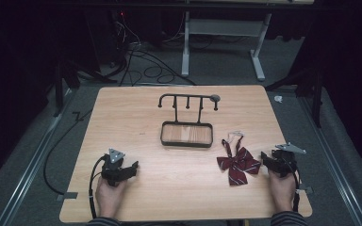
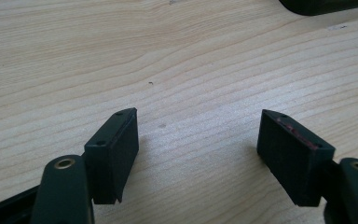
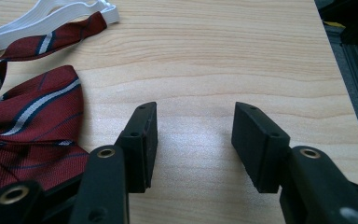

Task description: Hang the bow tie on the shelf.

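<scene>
A dark red striped bow tie (image 1: 238,164) lies flat on the wooden surface (image 1: 169,188), in front of and to the right of the black hanger stand (image 1: 187,123) with its wooden tray base. Its wings spread left and right, so its long axis runs across the surface, while its two tails point toward the person's edge and its white elastic neck strap (image 1: 234,136) trails away toward the stand.

The right claw (image 1: 267,158) rests on the surface just beside the bow tie's right wing, jaws spread wide with bare wood between them. The left claw (image 1: 131,168) rests well apart from the bow tie, in front of and to the left of the stand, jaws also spread and holding nothing.

The right gripper view shows the white stripes on the bow tie (image 3: 28,121) and the folded strap (image 3: 60,14), which the high view blurs. The left gripper view shows wood grain (image 2: 177,70) and a dark edge of the stand (image 2: 326,5).
</scene>
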Tool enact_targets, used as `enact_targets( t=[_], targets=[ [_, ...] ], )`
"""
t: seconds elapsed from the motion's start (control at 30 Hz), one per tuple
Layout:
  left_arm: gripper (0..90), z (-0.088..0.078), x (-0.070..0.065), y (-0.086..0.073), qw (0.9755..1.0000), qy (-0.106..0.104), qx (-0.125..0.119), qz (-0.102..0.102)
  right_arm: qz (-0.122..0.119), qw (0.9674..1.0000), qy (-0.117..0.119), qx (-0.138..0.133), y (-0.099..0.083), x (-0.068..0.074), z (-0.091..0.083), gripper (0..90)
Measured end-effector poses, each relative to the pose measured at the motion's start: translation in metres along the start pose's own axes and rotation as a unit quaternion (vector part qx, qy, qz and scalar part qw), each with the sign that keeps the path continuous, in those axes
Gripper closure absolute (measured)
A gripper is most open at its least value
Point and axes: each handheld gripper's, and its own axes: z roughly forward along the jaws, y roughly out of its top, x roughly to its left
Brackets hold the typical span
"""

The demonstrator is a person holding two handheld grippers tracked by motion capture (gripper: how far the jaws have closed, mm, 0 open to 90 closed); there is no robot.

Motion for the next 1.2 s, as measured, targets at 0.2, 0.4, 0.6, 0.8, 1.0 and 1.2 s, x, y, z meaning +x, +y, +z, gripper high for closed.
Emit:
enact_targets(
  t=[0.2, 0.4, 0.6, 0.8, 1.0, 1.2],
  targets=[
    [29.6, 0.0, 0.0, 0.0, 1.0, 0.0, 0.0, 0.0, -0.004, 1.0, 0.001, -0.001, -0.0002, 0.0001, -0.0001, 52.0],
    [29.5, 0.0, -0.0001, 0.0, 1.0, 0.0, 0.0, 0.0, -0.004, 1.0, 0.0, -0.001, -0.0003, 0.0001, -0.0001, 52.0],
    [29.5, 0.0, 0.0, 0.0, 1.0, 0.0, 0.0, 0.0, -0.004, 1.0, 0.0, -0.001, -0.0003, 0.0002, -0.0002, 52.1],
    [29.4, -0.0001, 0.0001, 0.0, 1.0, 0.0, 0.001, 0.001, -0.01, 0.9999, -0.005, -0.002, -0.0007, 0.003, -0.0008, 54.4],
    [29.3, -0.0001, 0.0, 0.0001, 1.0, 0.0, 0.001, 0.001, -0.005, 1.0, 0.004, 0.0, -0.0004, 0.0022, -0.0008, 53.9],
    [29.3, 0.0, 0.0, 0.0, 1.0, 0.0, 0.0, 0.001, -0.006, 0.9999, 0.009, -0.001, -0.0005, 0.0016, -0.0007, 54.0]
  ],
)
